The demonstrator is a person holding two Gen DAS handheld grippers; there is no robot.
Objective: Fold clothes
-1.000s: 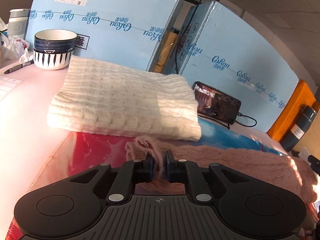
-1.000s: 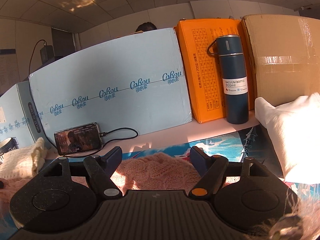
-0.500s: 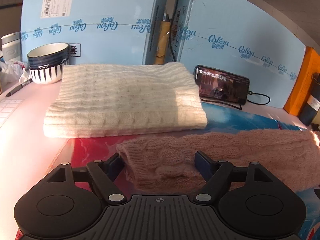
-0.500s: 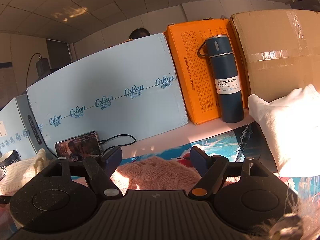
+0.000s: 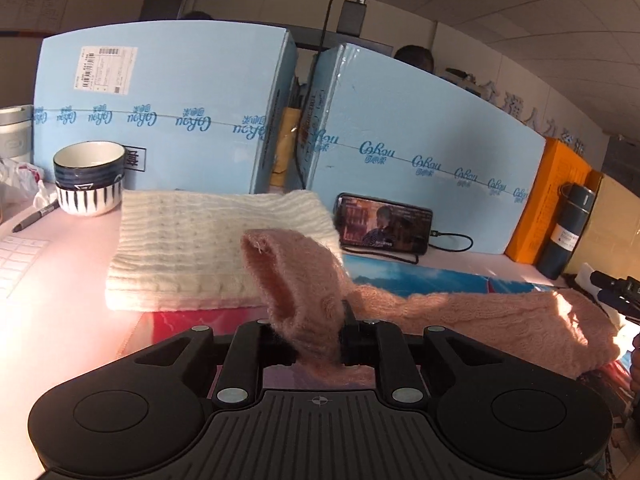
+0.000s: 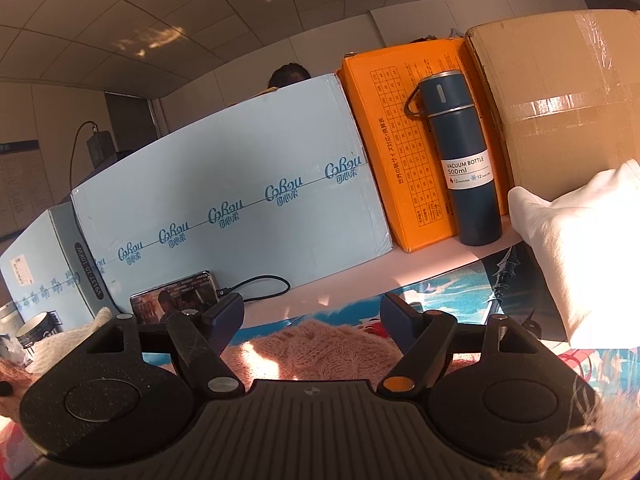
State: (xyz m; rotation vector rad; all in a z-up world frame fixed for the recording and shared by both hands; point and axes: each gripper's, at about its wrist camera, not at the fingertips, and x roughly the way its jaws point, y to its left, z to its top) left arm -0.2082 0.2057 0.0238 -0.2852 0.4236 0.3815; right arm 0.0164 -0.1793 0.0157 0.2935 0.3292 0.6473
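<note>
The left gripper is clamped on the cuff end of a fuzzy pink knitted sweater, lifting that end into a hump above the worktop while the rest trails away to the right. The right gripper is spread wide with nothing between its fingers, poised just above the same pink knit. Beyond the lifted cuff lies a folded cream cable-knit sweater, and farther back a black smartphone leans against a light blue cardboard box.

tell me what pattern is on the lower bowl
Black and white vertical stripes on the lower bowl, clearest in the left wrist view.
</note>
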